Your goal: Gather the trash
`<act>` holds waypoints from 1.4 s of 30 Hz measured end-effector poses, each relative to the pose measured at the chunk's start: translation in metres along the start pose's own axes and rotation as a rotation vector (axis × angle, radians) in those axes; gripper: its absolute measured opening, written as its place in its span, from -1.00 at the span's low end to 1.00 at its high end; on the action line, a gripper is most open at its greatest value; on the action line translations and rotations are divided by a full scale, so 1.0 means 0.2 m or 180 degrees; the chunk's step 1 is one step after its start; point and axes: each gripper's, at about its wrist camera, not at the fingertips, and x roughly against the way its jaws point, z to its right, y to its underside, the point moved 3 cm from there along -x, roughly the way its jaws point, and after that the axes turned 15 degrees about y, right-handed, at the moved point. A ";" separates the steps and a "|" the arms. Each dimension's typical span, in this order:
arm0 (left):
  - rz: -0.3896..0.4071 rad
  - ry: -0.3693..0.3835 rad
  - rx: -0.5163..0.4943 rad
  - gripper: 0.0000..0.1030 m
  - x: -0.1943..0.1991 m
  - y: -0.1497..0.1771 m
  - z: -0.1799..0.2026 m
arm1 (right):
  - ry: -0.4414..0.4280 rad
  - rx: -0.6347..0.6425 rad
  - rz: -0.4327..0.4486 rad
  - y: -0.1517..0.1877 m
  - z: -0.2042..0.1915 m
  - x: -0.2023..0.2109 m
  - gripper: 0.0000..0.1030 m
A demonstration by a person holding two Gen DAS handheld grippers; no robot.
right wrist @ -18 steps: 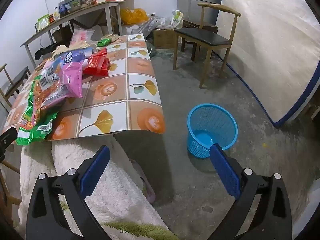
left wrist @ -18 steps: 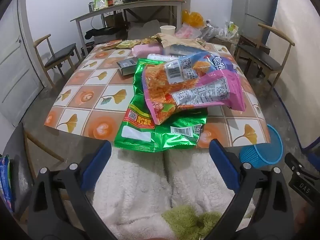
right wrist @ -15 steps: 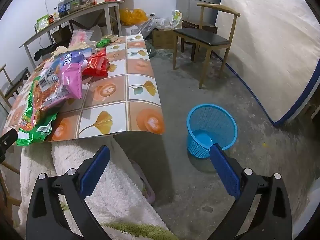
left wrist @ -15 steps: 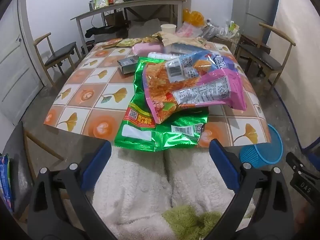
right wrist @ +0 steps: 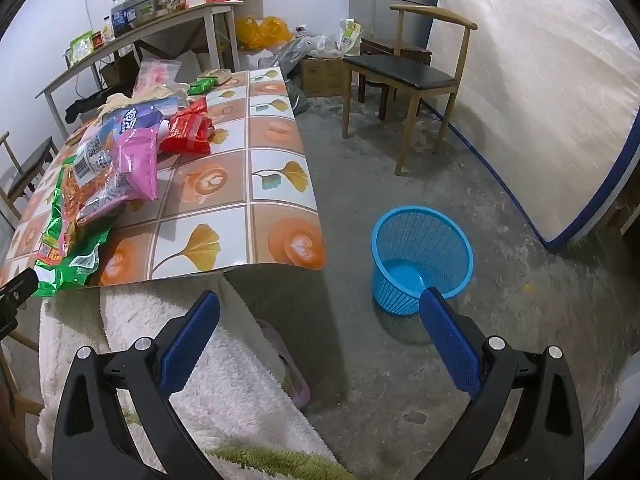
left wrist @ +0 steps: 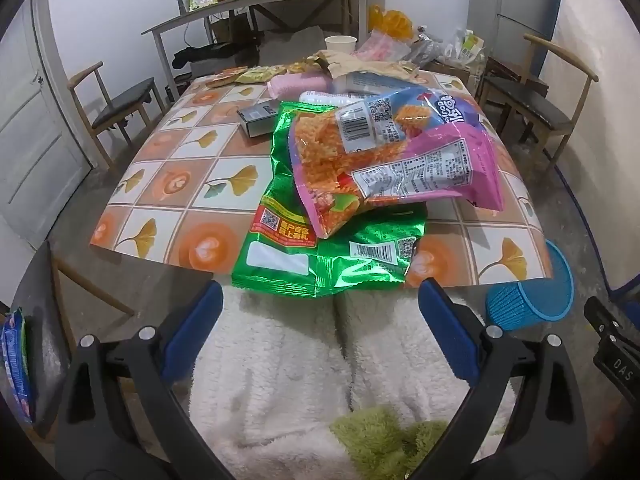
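Observation:
A green snack bag (left wrist: 320,256) lies at the table's near edge, with a pink and orange snack bag (left wrist: 396,160) on top of it. Both also show in the right wrist view, the green bag (right wrist: 64,256) and the pink bag (right wrist: 120,172). A red wrapper (right wrist: 186,130) lies behind them. A blue mesh trash basket (right wrist: 420,256) stands empty on the floor right of the table, also in the left wrist view (left wrist: 528,296). My left gripper (left wrist: 320,320) is open and empty just short of the green bag. My right gripper (right wrist: 320,328) is open and empty, low, left of the basket.
The table (left wrist: 180,176) has a tiled orange cloth and carries more wrappers, a small box (left wrist: 258,120) and a paper cup (left wrist: 340,44) at the back. Wooden chairs stand left (left wrist: 116,108) and right (right wrist: 404,76). A white fleece lap (left wrist: 320,380) lies under both grippers.
The left gripper has edged slightly toward the table. The right gripper has hardly moved. Both stay open and empty.

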 end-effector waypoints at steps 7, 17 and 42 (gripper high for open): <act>-0.0003 -0.0029 -0.0008 0.83 0.00 -0.02 0.00 | -0.0006 -0.0003 0.0025 -0.02 0.00 0.01 0.89; 0.0000 -0.0053 0.0000 0.83 0.02 -0.03 -0.01 | -0.0052 0.0018 0.0027 -0.03 -0.01 0.01 0.89; -0.0049 -0.0099 0.0070 0.83 -0.01 -0.03 -0.05 | -0.0076 0.0037 0.0031 -0.03 -0.04 0.02 0.89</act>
